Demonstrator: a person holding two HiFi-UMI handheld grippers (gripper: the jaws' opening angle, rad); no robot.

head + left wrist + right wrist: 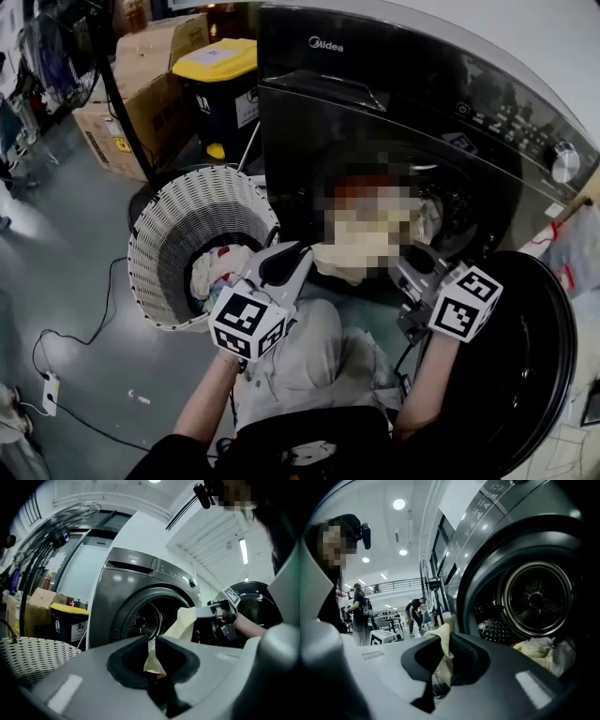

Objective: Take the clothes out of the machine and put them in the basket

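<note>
Cloth, cream, held stretched between both grippers just in front of the washer opening, outside the drum, right of the basket. Left gripper: jaws clenched on a thin fold at the cloth's left end, close to the basket rim. Right gripper: jaws pinched tight on a fold at the cloth's right end, near the drum mouth. Both marker cubes toward the near side, forearms behind them. Pale garments heaped low in the drum mouth. Basket white, woven, standing on the floor left of the washer, partly filled with mixed laundry. Door swung fully open at near right. Black bin with yellow lid and cardboard boxes at far left, beyond the basket. Power strip on the floor at near left. Two people standing far off in the right gripper view.
</note>
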